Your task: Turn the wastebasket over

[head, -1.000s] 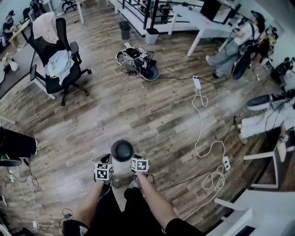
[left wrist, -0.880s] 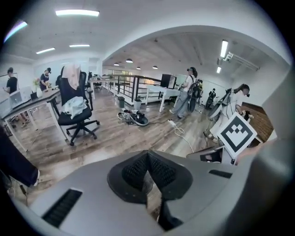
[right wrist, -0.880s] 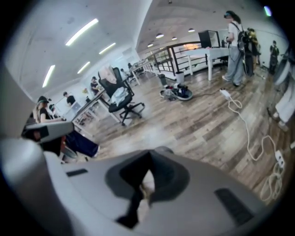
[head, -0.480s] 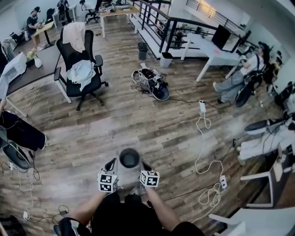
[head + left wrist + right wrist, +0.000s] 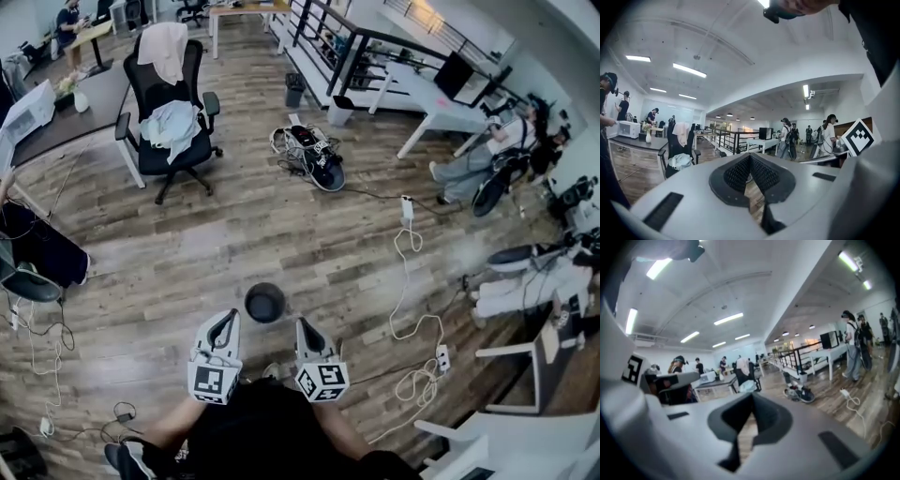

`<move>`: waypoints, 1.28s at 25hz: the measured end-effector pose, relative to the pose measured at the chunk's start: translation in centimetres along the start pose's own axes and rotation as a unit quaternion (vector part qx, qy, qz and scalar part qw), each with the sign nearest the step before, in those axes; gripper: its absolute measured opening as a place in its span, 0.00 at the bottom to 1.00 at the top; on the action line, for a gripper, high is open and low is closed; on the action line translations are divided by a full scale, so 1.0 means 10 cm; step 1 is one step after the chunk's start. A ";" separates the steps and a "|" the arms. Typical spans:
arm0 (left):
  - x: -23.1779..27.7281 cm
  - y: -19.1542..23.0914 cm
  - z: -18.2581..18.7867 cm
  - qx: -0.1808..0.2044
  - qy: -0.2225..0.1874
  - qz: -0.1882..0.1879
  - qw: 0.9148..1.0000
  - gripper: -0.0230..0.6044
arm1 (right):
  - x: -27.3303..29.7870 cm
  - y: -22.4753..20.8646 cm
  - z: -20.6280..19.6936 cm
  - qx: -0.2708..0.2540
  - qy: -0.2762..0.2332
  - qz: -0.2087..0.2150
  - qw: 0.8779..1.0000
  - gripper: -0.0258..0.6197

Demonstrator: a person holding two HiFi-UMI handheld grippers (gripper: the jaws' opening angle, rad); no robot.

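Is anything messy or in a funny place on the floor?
Yes. A tangled heap of cables lies out in the open on the wooden floor, and a white cord snakes loose nearby, easy to trip over.

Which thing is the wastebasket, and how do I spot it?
Find the wooden floor and the black office chair on it. Nearer the person, just ahead of the left tongs and right tongs, sits the wastebasket. It is small, round and dark, standing alone.

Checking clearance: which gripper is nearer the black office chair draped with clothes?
Left. In the head view the left gripper sits below-right of the chair; the right gripper is farther right.
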State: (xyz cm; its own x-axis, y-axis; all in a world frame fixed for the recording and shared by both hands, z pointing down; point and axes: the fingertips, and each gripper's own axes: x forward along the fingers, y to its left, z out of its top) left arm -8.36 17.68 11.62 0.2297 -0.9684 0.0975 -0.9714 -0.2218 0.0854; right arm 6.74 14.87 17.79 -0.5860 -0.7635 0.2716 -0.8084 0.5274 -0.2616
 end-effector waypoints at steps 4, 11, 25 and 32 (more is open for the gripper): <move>-0.13 -0.14 0.28 0.021 -0.025 -0.026 0.999 0.09 | -0.17 0.21 0.31 -0.010 -0.044 0.016 0.999 0.09; -0.21 0.04 0.28 0.005 -0.044 -0.008 0.999 0.09 | -0.17 0.34 0.23 -0.006 -0.040 -0.003 0.999 0.09; -0.19 0.05 0.19 0.004 -0.032 -0.018 0.999 0.09 | -0.17 0.40 0.15 -0.018 -0.028 -0.005 0.999 0.09; -0.15 -0.05 0.17 0.002 -0.031 -0.026 0.999 0.09 | -0.21 0.34 0.10 -0.011 -0.027 -0.006 1.000 0.09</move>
State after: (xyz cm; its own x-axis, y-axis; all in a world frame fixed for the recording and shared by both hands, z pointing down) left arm -8.33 19.02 9.74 0.2766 -0.9604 0.0319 -0.9582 -0.2732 0.0853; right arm 5.32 17.87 15.38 -0.5733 -0.7883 0.2234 -0.8163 0.5260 -0.2388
